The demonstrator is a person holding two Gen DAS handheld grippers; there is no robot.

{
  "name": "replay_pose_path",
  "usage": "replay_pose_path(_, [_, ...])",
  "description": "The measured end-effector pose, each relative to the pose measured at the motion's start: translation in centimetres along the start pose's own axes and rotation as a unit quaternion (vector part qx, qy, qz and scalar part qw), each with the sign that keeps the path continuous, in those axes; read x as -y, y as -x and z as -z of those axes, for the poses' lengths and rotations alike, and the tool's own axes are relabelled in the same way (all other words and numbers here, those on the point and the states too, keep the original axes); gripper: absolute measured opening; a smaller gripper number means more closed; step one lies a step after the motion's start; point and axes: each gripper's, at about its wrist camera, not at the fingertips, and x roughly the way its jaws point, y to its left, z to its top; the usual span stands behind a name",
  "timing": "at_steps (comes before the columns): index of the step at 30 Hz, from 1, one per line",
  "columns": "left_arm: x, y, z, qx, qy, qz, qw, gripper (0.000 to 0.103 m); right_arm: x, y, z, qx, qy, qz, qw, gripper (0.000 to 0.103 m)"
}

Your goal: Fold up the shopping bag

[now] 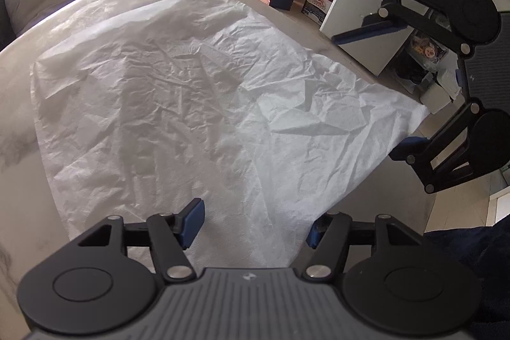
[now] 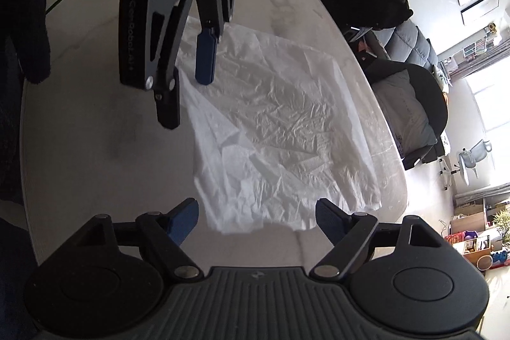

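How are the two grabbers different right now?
The left gripper hangs over the white shopping bag, near the bag's edge; the right gripper sits off the bag's corner, above the bare marble table. The left gripper's jaws are a little narrower than the right's. Both are open, empty, with blue pads, pointing down at the flat bag.

bag (image 1: pixel 197 91): thin white plastic, crinkled (faintly glossy) | table (image 2: pixel 95 123): smooth marble-look, semi-gloss
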Motion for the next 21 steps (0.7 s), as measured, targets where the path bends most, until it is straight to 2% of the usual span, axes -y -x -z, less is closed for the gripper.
replay_pose_path(2, [0.2,-0.3,-0.1,-0.003,-0.005,-0.002,1.0000,0.062,0.8,-0.7,-0.4,-0.007,-0.030,-0.030,0.999,0.049])
replay_pose_path(3, [0.3,-0.4,-0.2,-0.004,-0.008,-0.002,1.0000,0.062,1.4,-1.2,-0.6,-0.015,-0.055,-0.048,0.997,0.011])
replay_pose_path(4, [0.2,-0.2,0.0,-0.003,-0.008,-0.005,0.9999,0.062,2.1,-1.6,-0.5,-0.020,-0.077,-0.059,0.995,0.004])
replay_pose_path(8, [-0.3,0.6,0.4,0.002,-0.010,-0.017,0.9998,0.065,4.1,-1.6,0.2,-0.026,-0.141,-0.084,0.986,0.005])
replay_pose_path(14, [-2.6,2.9,2.6,0.005,-0.030,-0.063,0.9975,0.065,5.8,-1.0,0.8,-0.022,-0.190,-0.115,0.975,0.005])
replay_pose_path(21, [-5.7,5.7,4.6,0.029,-0.065,-0.079,0.9943,0.069,8.6,-0.8,0.9,-0.021,-0.242,-0.155,0.958,0.007])
